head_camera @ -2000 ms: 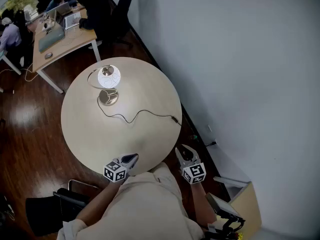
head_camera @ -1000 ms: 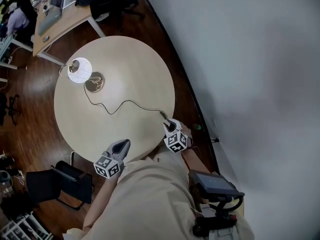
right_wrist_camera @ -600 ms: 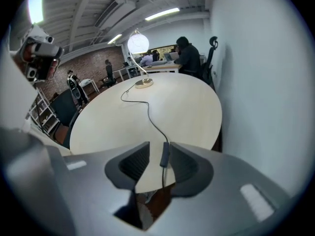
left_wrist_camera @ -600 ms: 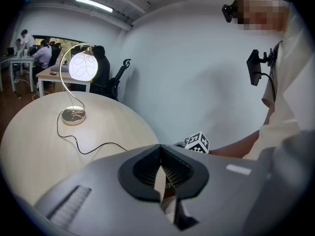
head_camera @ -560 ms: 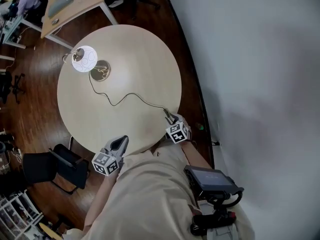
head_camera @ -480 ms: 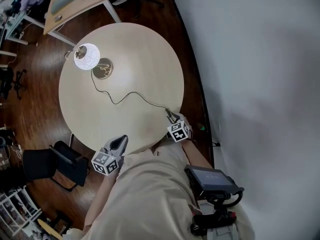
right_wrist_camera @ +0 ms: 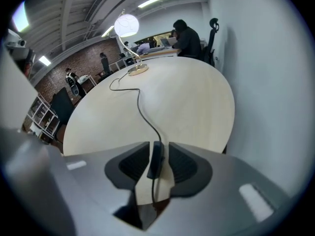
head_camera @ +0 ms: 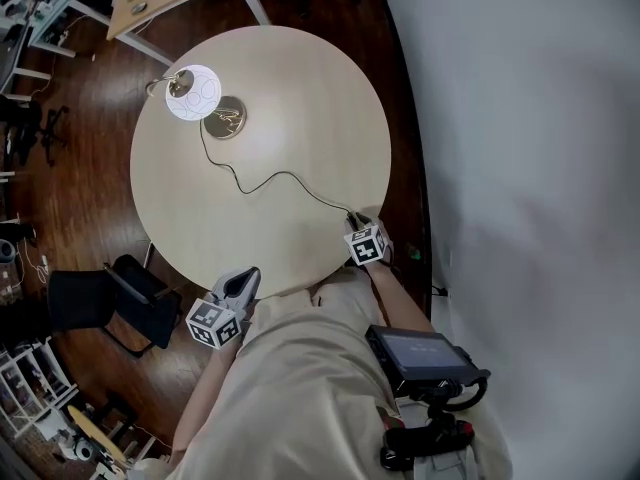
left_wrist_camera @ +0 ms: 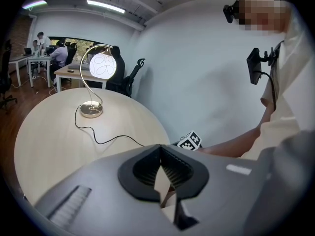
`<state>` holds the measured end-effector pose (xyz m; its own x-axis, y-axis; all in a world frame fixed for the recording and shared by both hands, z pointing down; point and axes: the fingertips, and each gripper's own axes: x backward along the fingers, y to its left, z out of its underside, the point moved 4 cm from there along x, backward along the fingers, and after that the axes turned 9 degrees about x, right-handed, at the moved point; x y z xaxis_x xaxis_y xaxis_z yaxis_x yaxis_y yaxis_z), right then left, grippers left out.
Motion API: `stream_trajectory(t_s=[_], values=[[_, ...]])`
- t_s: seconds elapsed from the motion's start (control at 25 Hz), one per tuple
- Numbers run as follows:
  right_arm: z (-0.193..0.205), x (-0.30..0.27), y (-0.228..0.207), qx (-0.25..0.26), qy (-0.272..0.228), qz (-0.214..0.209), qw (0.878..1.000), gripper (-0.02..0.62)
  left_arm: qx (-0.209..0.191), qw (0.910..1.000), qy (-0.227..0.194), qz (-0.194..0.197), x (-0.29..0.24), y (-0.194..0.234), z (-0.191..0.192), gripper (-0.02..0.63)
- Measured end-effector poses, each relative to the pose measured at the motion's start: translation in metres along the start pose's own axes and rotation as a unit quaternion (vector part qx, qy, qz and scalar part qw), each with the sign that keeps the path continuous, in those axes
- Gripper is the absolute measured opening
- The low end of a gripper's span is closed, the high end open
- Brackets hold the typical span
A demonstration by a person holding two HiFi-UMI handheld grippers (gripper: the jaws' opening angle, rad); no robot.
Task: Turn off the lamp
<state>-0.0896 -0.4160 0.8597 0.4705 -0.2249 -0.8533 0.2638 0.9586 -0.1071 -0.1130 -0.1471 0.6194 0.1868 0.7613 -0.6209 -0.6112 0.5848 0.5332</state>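
The lamp [head_camera: 197, 92] stands upright and lit near the far left rim of the round bench [head_camera: 300, 78], its globe shade hanging from a curved stem out past the brass base [head_camera: 227, 117] toward that rim; its cord [head_camera: 280, 176] snakes from the base across the top to the near right edge, where the right tool [head_camera: 356, 218] sits low over the inline switch [right_wrist_camera: 155, 161]; in the right gripper view the jaws stand only narrowly apart with the dark switch body between them, one pad seemingly against it and a sliver of bench showing on the other side, so I judge the squeeze not yet made; the switch lies flat, its long axis running along the cord, away from the tool and toward the lamp, in line with the gap between the jaws; to do this well, the pads would need to bear on the button face itself, not the casing ends, and close squarely, since a skewed pinch could roll the slim body or drag the cord; the glow of the shade is the check; the left tool [head_camera: 245, 280] hangs off the near edge beside the person's body, its jaws brought together on nothing.
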Motion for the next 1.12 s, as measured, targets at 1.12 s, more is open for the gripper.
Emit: stream_trajectory(t_s=[1.12], values=[[0.010, -0.012, -0.001, -0.088, 0.001, 0.047, 0.995, 0.101, 0.014, 0.9998, 0.005, -0.013, 0.005, 0.006, 0.007, -0.011]])
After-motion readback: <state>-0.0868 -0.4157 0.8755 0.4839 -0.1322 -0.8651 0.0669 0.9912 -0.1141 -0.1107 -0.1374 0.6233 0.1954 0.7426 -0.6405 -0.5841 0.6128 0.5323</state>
